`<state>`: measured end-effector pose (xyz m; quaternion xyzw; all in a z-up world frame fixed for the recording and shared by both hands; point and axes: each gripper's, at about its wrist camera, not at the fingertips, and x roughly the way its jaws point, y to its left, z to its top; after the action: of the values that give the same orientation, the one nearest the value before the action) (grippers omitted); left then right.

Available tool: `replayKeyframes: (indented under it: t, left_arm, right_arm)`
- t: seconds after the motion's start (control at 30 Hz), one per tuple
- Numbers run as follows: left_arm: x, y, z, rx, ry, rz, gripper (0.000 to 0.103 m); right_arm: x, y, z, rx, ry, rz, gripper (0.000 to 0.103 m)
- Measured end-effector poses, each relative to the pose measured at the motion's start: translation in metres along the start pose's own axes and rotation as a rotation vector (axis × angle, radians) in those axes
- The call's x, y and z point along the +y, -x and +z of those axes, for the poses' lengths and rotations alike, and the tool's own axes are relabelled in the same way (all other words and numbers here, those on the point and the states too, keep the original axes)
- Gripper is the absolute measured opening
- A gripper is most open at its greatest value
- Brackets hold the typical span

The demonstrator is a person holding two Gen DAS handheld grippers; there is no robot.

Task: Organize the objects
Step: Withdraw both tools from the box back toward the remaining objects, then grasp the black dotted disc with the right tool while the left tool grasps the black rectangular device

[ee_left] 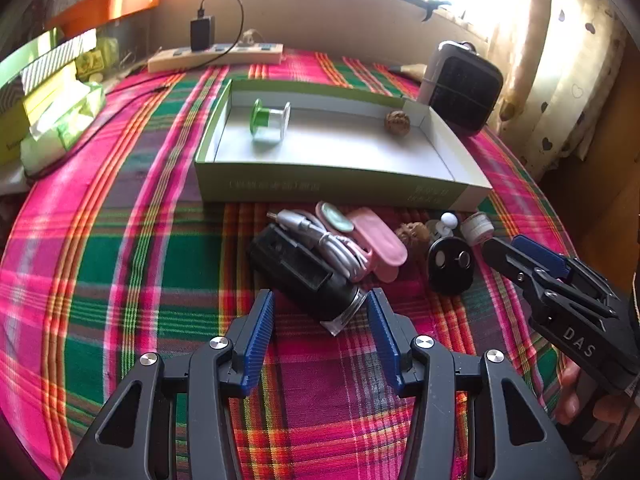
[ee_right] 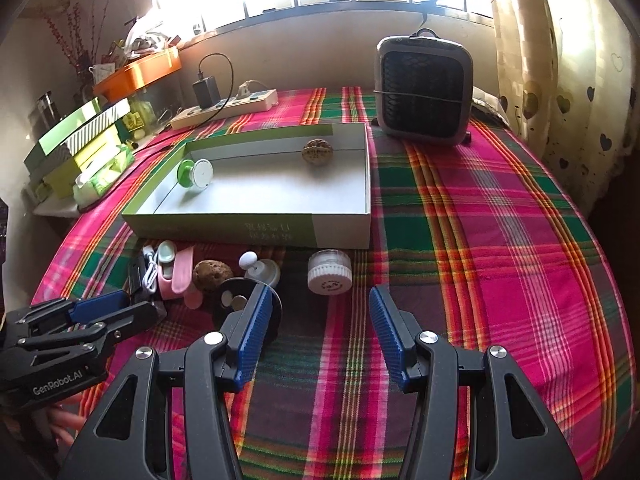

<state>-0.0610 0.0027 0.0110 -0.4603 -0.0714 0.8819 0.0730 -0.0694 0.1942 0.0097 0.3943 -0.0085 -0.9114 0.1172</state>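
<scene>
Judging by how things lie, the sorting is only begun — two items sit in the shallow green-sided box (ee_left: 332,184), a green-and-white spool (ee_left: 269,122) near its left end and a walnut (ee_left: 397,122) at its far right corner, well apart from each other; everything else waits on the plaid tablecloth (ee_left: 120,264) just in front of the box's near wall. That cluster holds a black rectangular device (ee_left: 304,276) with a white coiled cable (ee_left: 320,236) lying across it, a pink case (ee_left: 376,242) touching the cable, a second walnut (ee_left: 414,234) beside it, a black round piece with two silver discs (ee_left: 450,264), a white knobbed piece (ee_left: 448,222) and a small white jar (ee_right: 330,272) at the right end of the row; so most of the work is left. The left gripper (ee_left: 320,316) is released, its blue pads spread on either side of the black device's near end without pressing on it; I read that device as its likely pick, though nothing is held. The right gripper (ee_right: 316,312) also stands apart and empty, hovering near the white jar with the black round piece just under its left finger. A heater (ee_right: 424,96), a power strip (ee_right: 228,108) and stacked boxes (ee_right: 80,136) stand at the table's edges — probably not part of the job.
</scene>
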Motion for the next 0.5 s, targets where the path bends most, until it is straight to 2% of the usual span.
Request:
replayKeyframes:
  t: [0.5]
  left_arm:
    - [0.017,0.008,-0.007,-0.003,0.005,0.079,0.047]
  right_arm:
    - [0.003,-0.003,-0.003,0.017,0.012,0.014,0.052]
